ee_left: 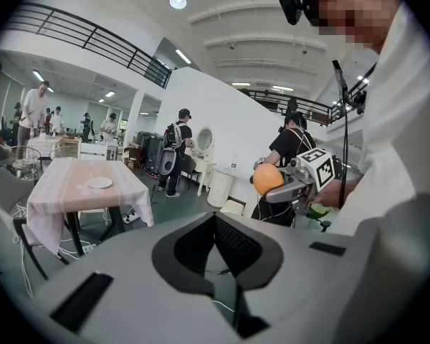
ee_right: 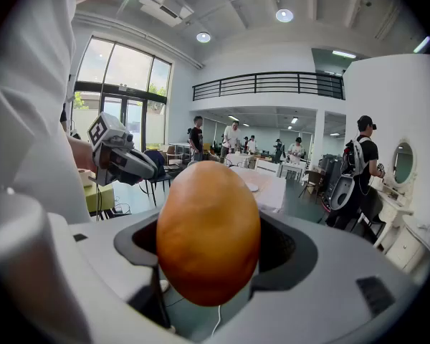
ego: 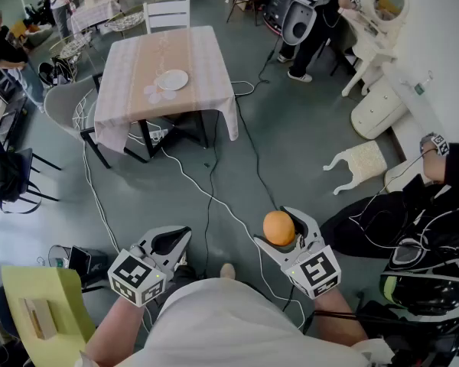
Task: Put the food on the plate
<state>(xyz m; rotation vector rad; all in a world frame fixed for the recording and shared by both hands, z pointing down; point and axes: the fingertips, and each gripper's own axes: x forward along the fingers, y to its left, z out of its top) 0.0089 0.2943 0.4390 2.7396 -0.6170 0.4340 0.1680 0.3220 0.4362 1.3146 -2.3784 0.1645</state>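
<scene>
Orange food (ego: 278, 225) – one round, smooth-skinned piece – sits between the jaws of the right gripper (ego: 283, 234), which are spread wide and press on its two sides. That gripper is held in the air at the near right, above the grey floor (ego: 291, 144), just in front of the person's body. In the right gripper view the piece fills the middle of the picture, and its lower end reaches below the jaws.

At the near left, the left gripper (ego: 172, 243) has its jaws drawn together at the tips with nothing between them. It is level with the right one, and the two are apart.

Far across the floor, to the left of centre, stands the counter (ego: 206, 60), covered with a pale pink-and-white cloth that hangs over its edges. A white plate (ego: 172, 79) lies on the cloth near the counter's near edge – well apart from the held food. A white chair (ego: 167, 14) stands at the counter's far side.

Loose cables (ego: 206, 189) run over the floor from under the counter toward the person. A yellow-green box (ego: 42, 300) sits at the near left edge.
</scene>
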